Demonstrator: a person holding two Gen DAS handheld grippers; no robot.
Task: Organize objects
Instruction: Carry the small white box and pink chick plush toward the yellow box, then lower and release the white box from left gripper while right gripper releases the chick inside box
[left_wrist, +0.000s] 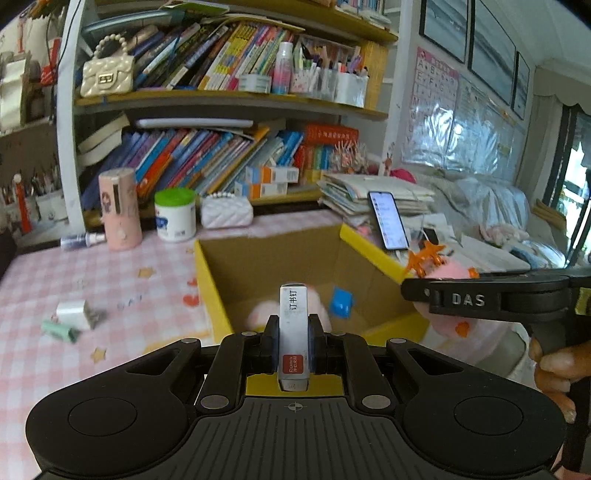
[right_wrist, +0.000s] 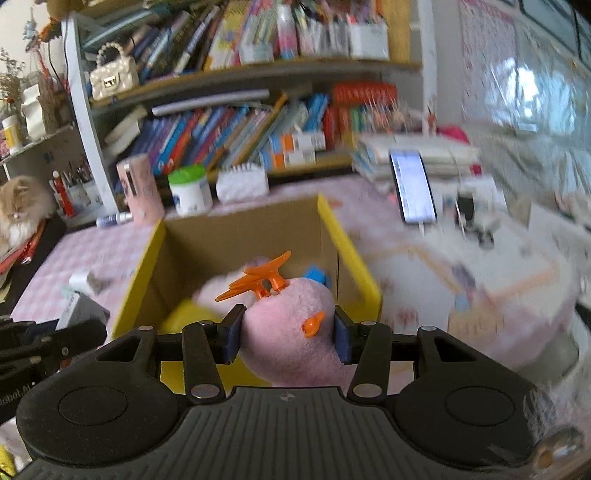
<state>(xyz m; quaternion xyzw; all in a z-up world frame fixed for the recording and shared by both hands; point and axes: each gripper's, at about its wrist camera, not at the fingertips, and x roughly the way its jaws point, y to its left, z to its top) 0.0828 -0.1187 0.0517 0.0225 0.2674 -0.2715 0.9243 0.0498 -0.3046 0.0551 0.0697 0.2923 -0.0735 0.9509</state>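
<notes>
Yellow-rimmed box (left_wrist: 280, 266) sits mid-frame on my checked surface (left_wrist: 92, 280). My right claw (right_wrist: 288, 332) squeezes the pink plush (right_wrist: 295, 332) at centre, over the box's near edge. My left claw (left_wrist: 293, 341) pinches the staple box (left_wrist: 293, 332), low centre.

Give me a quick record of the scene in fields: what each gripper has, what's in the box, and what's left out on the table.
left gripper: shut on a white staple box, held upright
right gripper: shut on a pink plush toy with an orange propeller
cardboard box: open, yellow rim, holds a blue toy and something pink
tablecloth: pink checked; white cube and green item lie loose
</notes>
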